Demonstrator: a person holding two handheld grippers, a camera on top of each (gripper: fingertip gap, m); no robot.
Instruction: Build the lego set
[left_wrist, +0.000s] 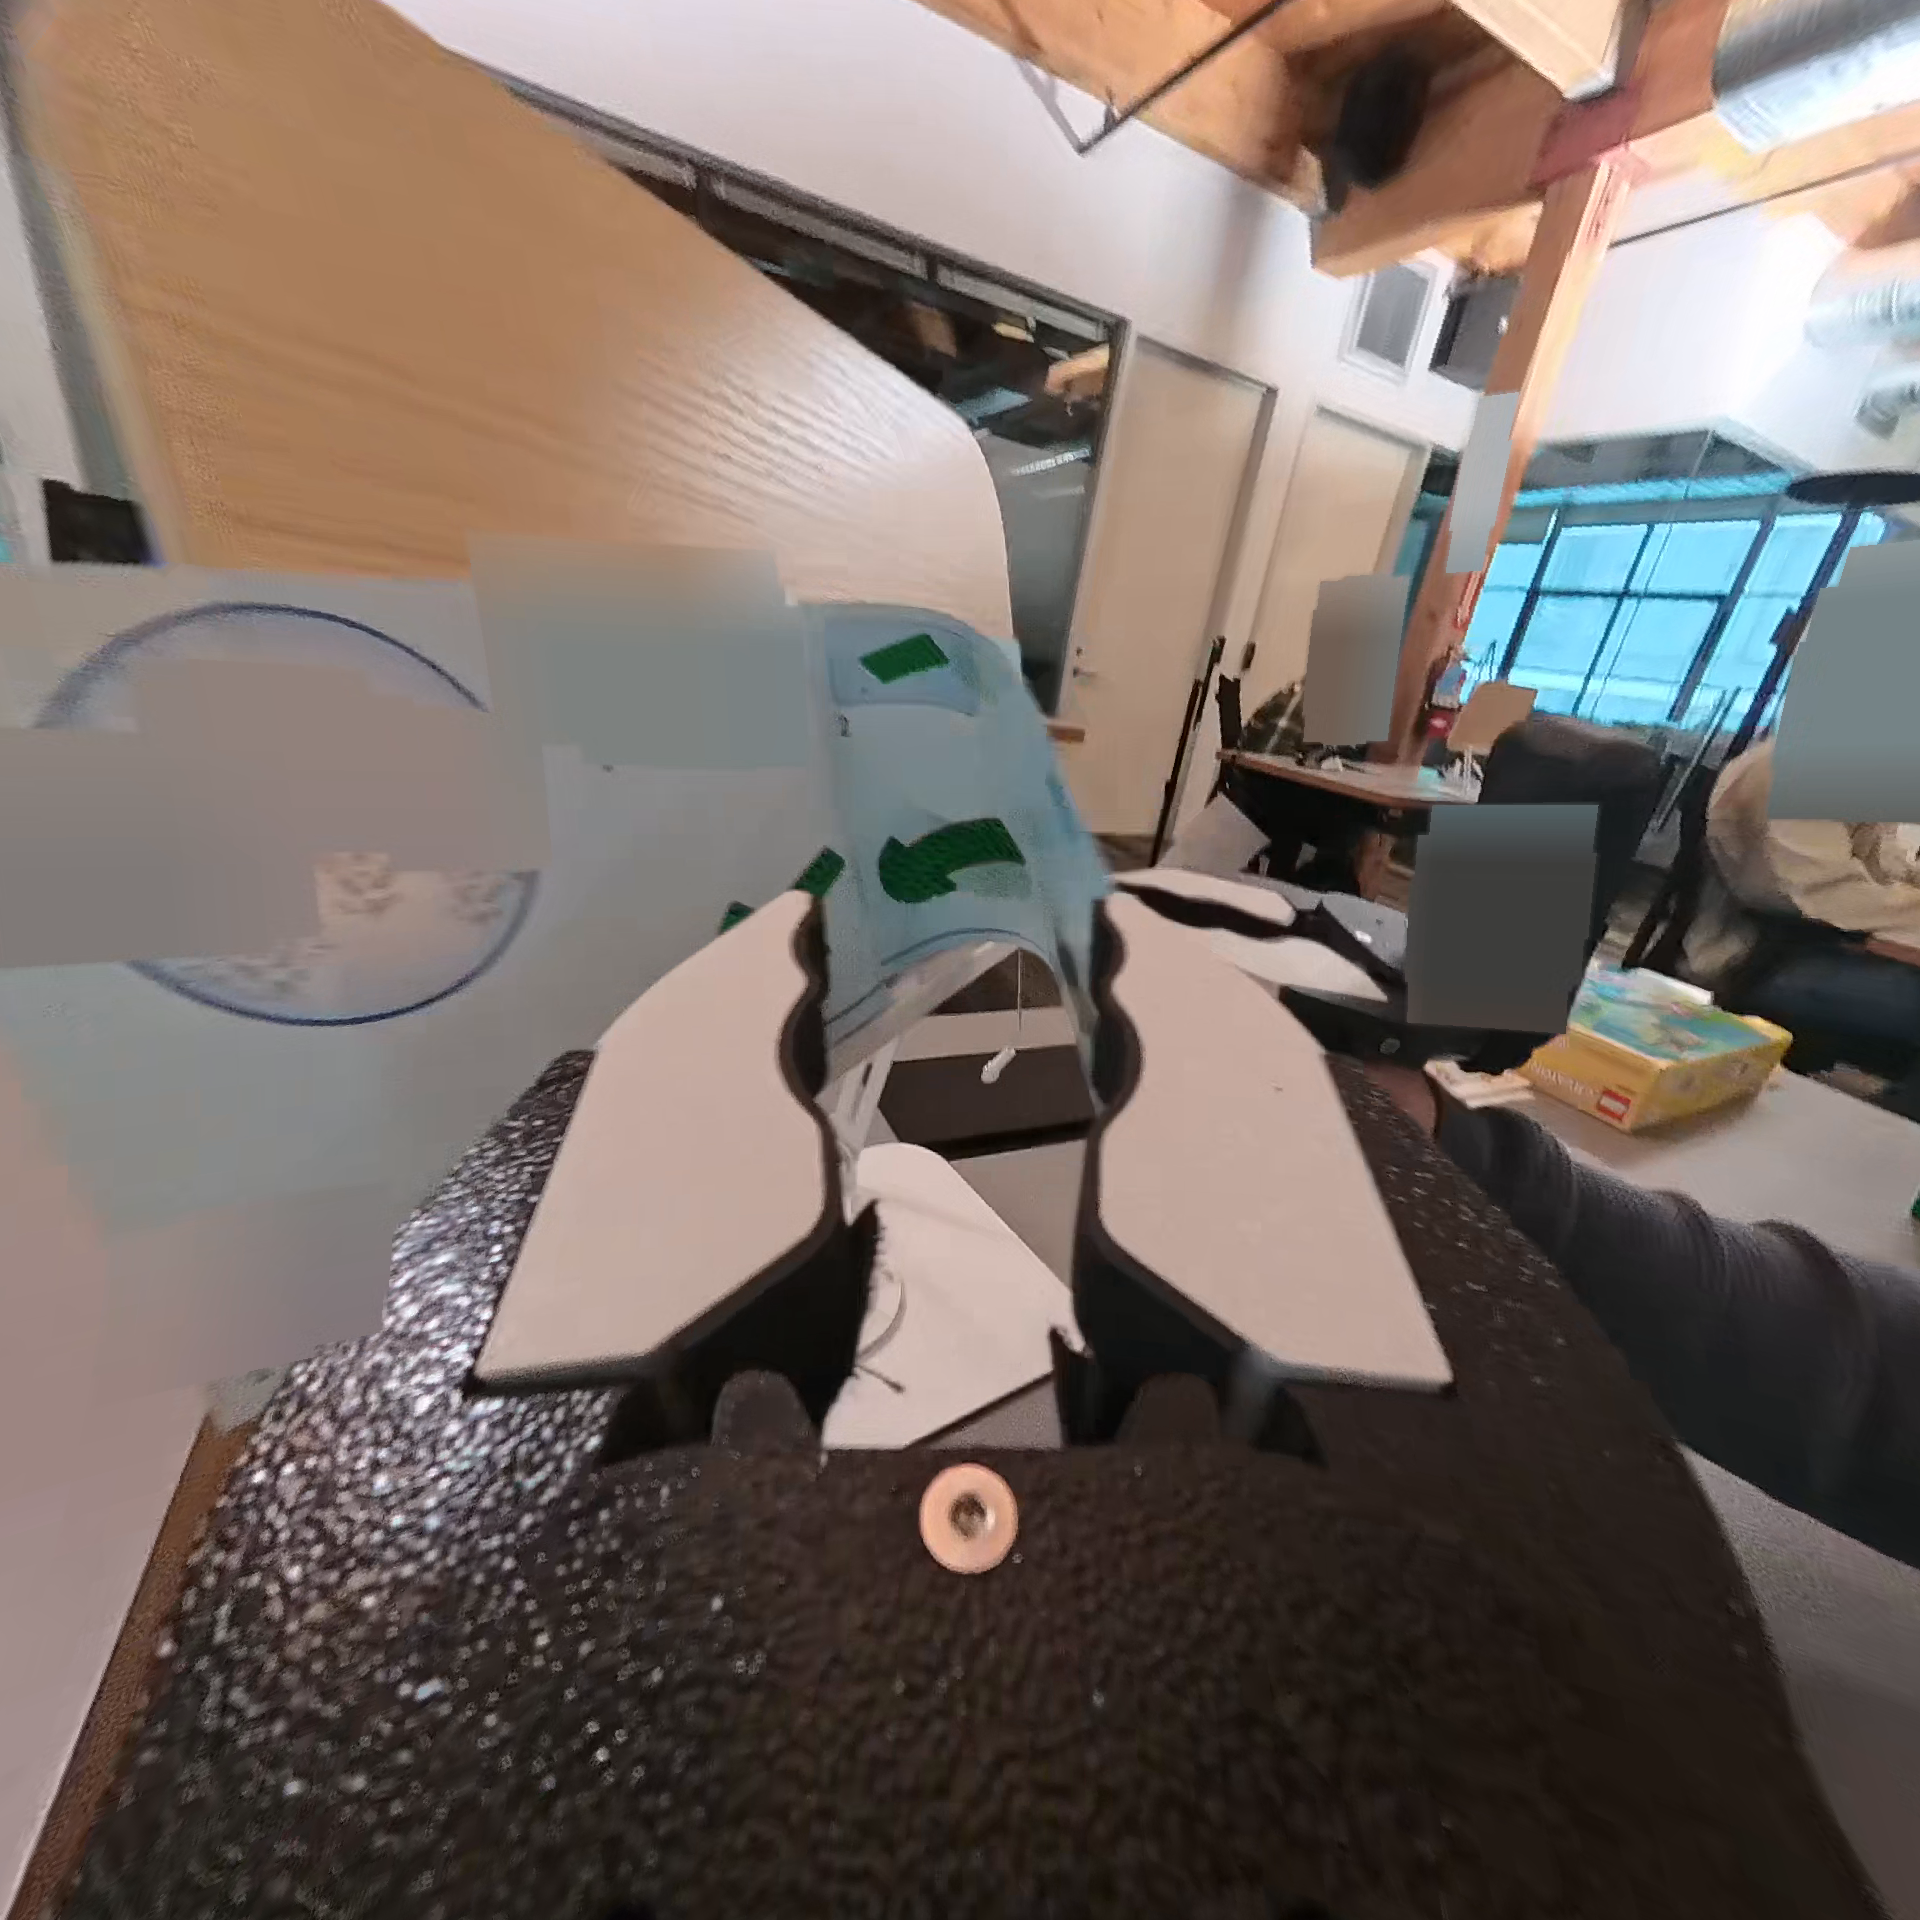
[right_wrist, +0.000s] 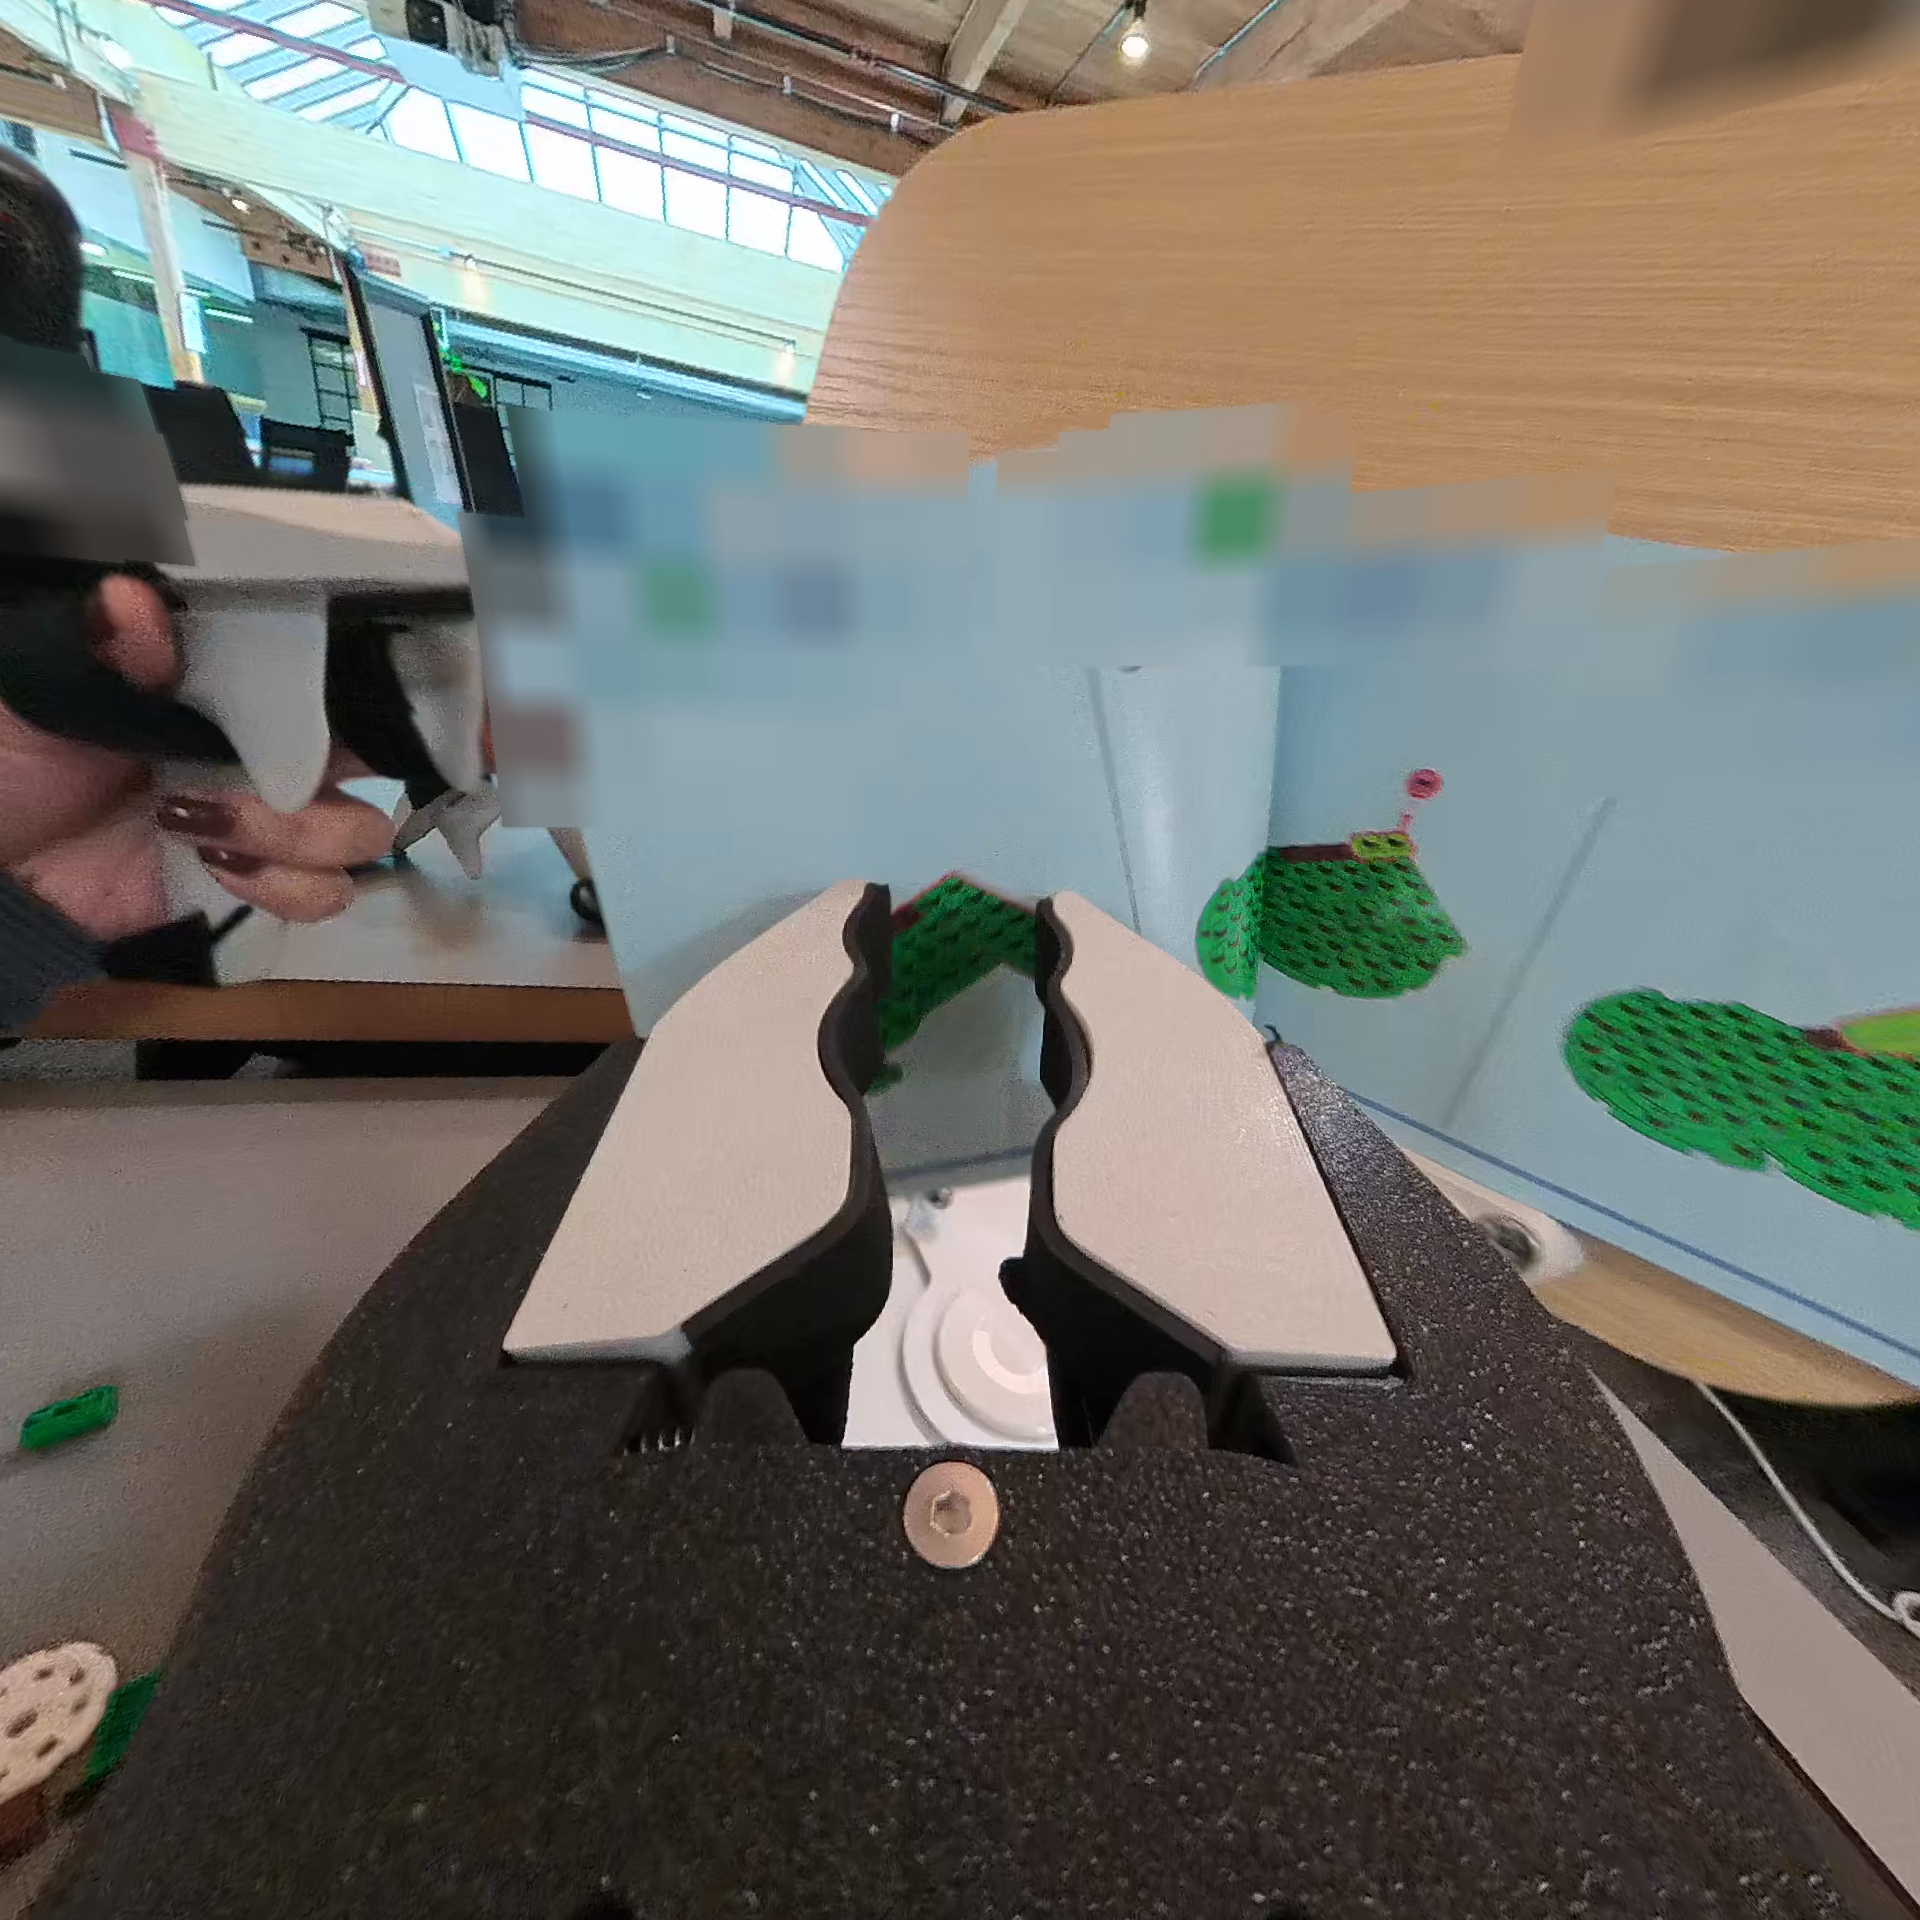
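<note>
The light blue instruction booklet (left_wrist: 914, 769) stands open against a wooden board (left_wrist: 416, 364). One of its pages curls forward and arches between the fingers of my left gripper (left_wrist: 956, 920), whose jaws stand apart. I cannot tell if the page is pinched. My right gripper (right_wrist: 961, 899) is open and empty, pointing at the booklet (right_wrist: 1455, 727) just in front of a page with green brick drawings. A loose green brick (right_wrist: 68, 1418) lies on the table at the left. A white round studded piece (right_wrist: 52, 1714) on a partial build sits at the bottom left.
A white round stand base (right_wrist: 977, 1351) lies under the right fingers. A yellow Lego box (left_wrist: 1662, 1060) sits on the grey table at the right. The right gripper (left_wrist: 1247, 935) and a dark sleeve (left_wrist: 1714, 1330) show beyond the left one. People sit at desks behind. The tips of one gripper are about 11 cm away from the tips of the other. The white round studded piece (right_wrist: 52, 1714) is about 25 cm from both grippers' fingertips.
</note>
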